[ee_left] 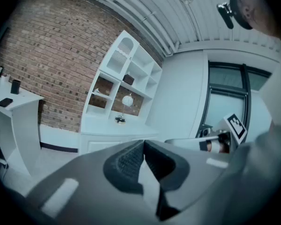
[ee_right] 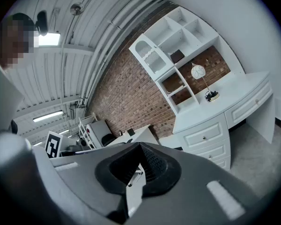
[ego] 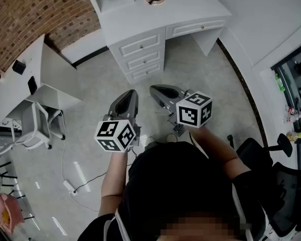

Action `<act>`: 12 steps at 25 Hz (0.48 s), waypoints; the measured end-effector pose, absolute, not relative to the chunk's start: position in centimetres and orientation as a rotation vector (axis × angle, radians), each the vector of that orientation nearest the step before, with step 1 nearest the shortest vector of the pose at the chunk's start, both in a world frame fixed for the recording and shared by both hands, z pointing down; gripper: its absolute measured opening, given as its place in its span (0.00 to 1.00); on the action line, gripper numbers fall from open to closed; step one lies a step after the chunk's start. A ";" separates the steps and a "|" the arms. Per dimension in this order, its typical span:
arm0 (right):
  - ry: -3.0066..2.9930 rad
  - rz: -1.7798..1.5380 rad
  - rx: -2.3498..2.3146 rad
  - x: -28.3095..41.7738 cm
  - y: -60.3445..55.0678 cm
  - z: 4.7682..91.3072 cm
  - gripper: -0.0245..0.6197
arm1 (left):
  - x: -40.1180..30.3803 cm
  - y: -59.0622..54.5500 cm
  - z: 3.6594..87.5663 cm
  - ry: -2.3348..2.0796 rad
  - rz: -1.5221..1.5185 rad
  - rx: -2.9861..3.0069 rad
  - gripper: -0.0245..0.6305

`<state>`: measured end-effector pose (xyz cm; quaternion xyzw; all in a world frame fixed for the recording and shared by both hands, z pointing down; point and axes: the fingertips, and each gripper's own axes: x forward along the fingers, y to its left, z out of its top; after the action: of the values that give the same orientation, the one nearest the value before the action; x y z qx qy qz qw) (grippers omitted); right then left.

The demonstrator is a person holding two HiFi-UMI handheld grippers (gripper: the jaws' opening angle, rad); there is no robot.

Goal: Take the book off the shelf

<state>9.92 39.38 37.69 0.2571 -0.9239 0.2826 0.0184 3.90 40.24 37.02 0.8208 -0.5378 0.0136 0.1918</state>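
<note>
Grey left claw (ego: pixel 132 94), right claw (ego: pixel 154 89), both closed, held side by side

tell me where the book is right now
Right gripper view, upper right: the book sits in a compartment of the white shelf, just above the globe lamp.

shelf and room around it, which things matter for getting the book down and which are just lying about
Job: book, shelf, left gripper, right gripper, both shut and empty.
Lying about: lamp, side desk, chair, floor cable.
</note>
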 end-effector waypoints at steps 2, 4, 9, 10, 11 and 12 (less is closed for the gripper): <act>-2.869 0.877 0.799 10.0 39.2 37.6 0.04 | 4.0 40.1 36.9 -1.510 0.039 2.309 0.05; -2.871 0.871 0.799 10.1 39.0 37.5 0.04 | 4.1 39.9 36.8 -1.512 0.041 2.311 0.05; -2.869 0.862 0.797 10.9 38.6 37.7 0.04 | 4.9 39.4 37.0 -1.516 0.044 2.310 0.05; -2.872 0.866 0.800 11.1 38.5 37.6 0.04 | 5.2 39.3 36.9 -1.518 0.043 2.311 0.05; -2.878 0.875 0.803 11.4 38.3 37.5 0.04 | 5.4 39.2 36.8 -1.520 0.039 2.312 0.05; -2.884 0.890 0.804 11.5 38.1 37.4 0.04 | 5.5 39.1 36.8 -1.521 0.034 2.311 0.05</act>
<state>11.55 38.11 37.36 0.2575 -0.9232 0.2850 0.0089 5.50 39.06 36.77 0.8206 -0.5401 0.0120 0.1864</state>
